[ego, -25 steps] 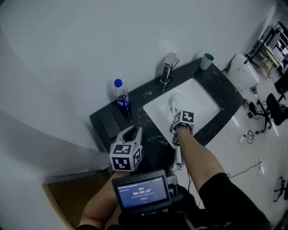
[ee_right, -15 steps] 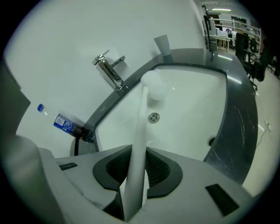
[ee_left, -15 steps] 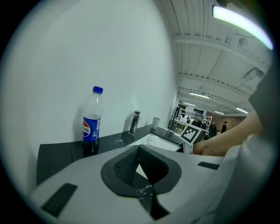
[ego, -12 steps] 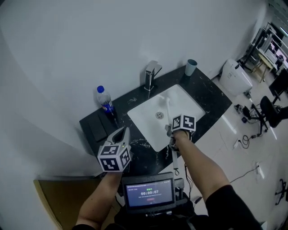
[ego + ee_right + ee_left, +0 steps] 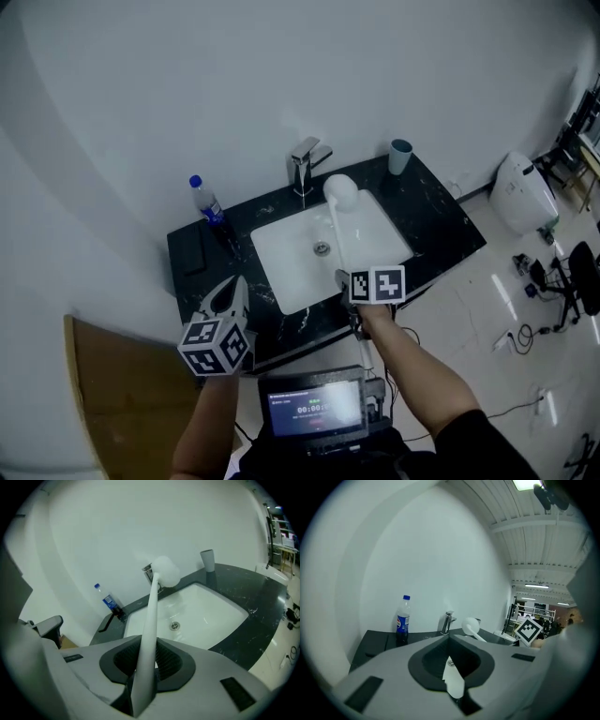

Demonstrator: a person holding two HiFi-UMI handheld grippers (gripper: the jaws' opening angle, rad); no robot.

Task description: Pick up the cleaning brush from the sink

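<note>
The white cleaning brush (image 5: 336, 230) is clear of the white sink (image 5: 281, 281), slanting up with its round head (image 5: 340, 190) near the faucet (image 5: 305, 164). My right gripper (image 5: 345, 279) is shut on the lower end of the handle, in front of the counter's near edge. In the right gripper view the handle (image 5: 151, 616) runs up from between the jaws of the right gripper (image 5: 149, 641) to the head (image 5: 165, 570). My left gripper (image 5: 234, 286) hangs shut and empty at the counter's front left. The left gripper (image 5: 450, 641) points at the brush head (image 5: 471, 626).
On the black counter (image 5: 441, 230) stand a blue-capped bottle (image 5: 208, 211) at the back left, a flat black object (image 5: 194, 248) and a grey cup (image 5: 400, 156) at the back right. A screen (image 5: 314, 408) sits at my chest. A white appliance (image 5: 525, 192) stands on the floor to the right.
My right gripper has lifted the brush out of the sink basin and drawn back toward me. The left gripper's jaws have closed and it has also pulled back and risen.
</note>
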